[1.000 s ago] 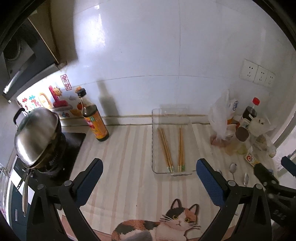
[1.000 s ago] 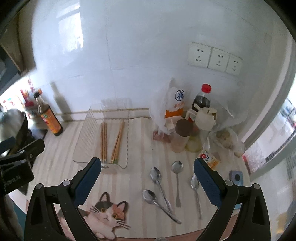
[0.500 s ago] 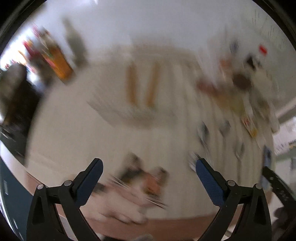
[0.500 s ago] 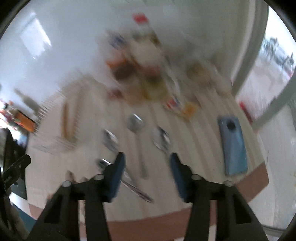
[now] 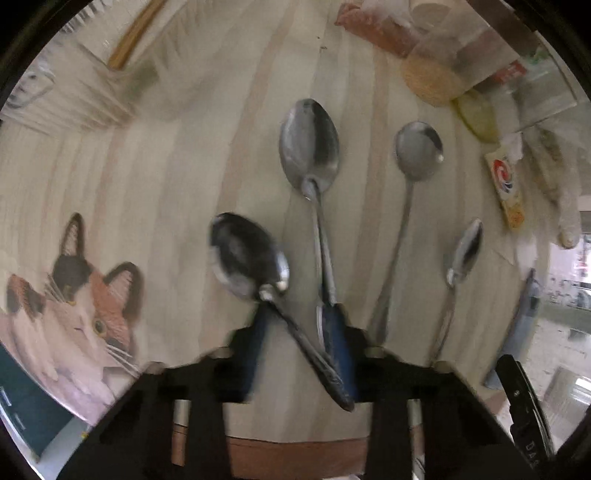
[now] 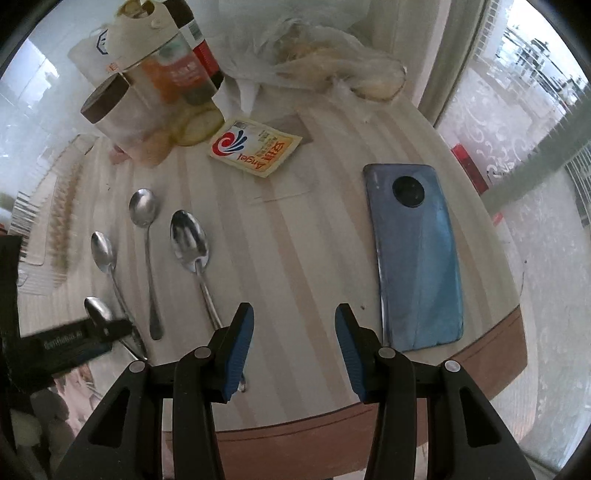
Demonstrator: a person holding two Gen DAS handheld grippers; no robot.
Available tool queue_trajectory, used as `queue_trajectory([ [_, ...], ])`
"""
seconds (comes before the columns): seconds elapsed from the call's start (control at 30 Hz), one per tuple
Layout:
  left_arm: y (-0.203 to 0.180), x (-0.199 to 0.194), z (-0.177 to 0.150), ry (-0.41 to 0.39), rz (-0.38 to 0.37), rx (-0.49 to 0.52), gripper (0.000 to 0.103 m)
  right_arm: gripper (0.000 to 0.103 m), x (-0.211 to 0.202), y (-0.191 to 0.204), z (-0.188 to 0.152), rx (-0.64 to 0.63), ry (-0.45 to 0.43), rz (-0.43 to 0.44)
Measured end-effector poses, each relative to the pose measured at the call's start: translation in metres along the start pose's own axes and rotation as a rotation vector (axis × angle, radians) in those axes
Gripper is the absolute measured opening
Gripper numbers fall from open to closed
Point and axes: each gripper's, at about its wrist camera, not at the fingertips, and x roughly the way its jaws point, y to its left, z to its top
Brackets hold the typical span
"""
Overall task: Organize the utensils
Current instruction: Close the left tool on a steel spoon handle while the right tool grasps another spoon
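Note:
Several steel spoons lie on the striped mat. In the left wrist view my left gripper point(image 5: 295, 314) is low over two of them, its blue fingers point(image 5: 334, 332) straddling the crossed handles of the near-left spoon point(image 5: 247, 254) and the large middle spoon point(image 5: 310, 147); the jaws are partly closed, not clamped. A round-bowl spoon point(image 5: 419, 151) and a small spoon point(image 5: 465, 254) lie to the right. In the right wrist view my right gripper point(image 6: 293, 325) is open and empty; a spoon point(image 6: 190, 236) lies just left of it. The clear tray point(image 5: 88, 74) with chopsticks point(image 5: 135, 35) is at far left.
A blue phone point(image 6: 413, 254) lies right of my right gripper near the counter edge point(image 6: 332, 413). Jars and bottles point(image 6: 147, 77), a yeast packet point(image 6: 255, 147) and a plastic bag point(image 6: 325, 62) crowd the back. A cat picture point(image 5: 77, 295) is on the mat at left.
Both grippers dropped toward the spoons and narrowed from wide open. The left one now straddles two spoon handles; the right one swung right toward the phone.

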Motion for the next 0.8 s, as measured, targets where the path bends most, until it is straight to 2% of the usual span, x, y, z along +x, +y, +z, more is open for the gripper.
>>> queue_trajectory([
  [0.03,0.0,0.0,-0.001,-0.005,0.014,0.008,0.009,0.048,0.003,0.001,0.001,-0.011,0.009,0.003],
  [0.13,0.008,-0.002,-0.005,-0.01,0.014,0.035,0.004,0.048,0.017,0.008,0.005,-0.023,0.076,0.03],
  [0.2,0.019,-0.005,-0.009,-0.019,0.046,0.063,0.004,0.048,0.028,0.019,0.007,-0.062,0.108,0.038],
  [0.33,0.042,-0.009,-0.016,-0.02,0.089,0.106,0.004,0.048,0.043,0.048,0.015,-0.151,0.115,0.054],
  [0.4,0.055,-0.011,-0.019,-0.022,0.1,0.116,0.004,0.048,0.051,0.064,0.018,-0.206,0.122,0.03],
  [0.5,0.07,-0.014,-0.024,-0.028,0.105,0.136,0.004,0.024,0.053,0.083,0.018,-0.282,0.079,-0.056],
  [0.53,0.074,-0.014,-0.026,-0.027,0.106,0.145,0.004,0.012,0.053,0.087,0.017,-0.284,0.07,-0.073],
  [0.67,0.09,-0.017,-0.032,-0.021,0.097,0.159,0.004,0.008,0.052,0.091,0.008,-0.29,0.069,-0.078],
  [0.8,0.11,-0.022,-0.039,-0.021,0.091,0.193,0.004,0.007,0.051,0.092,-0.017,-0.283,0.12,-0.057],
])
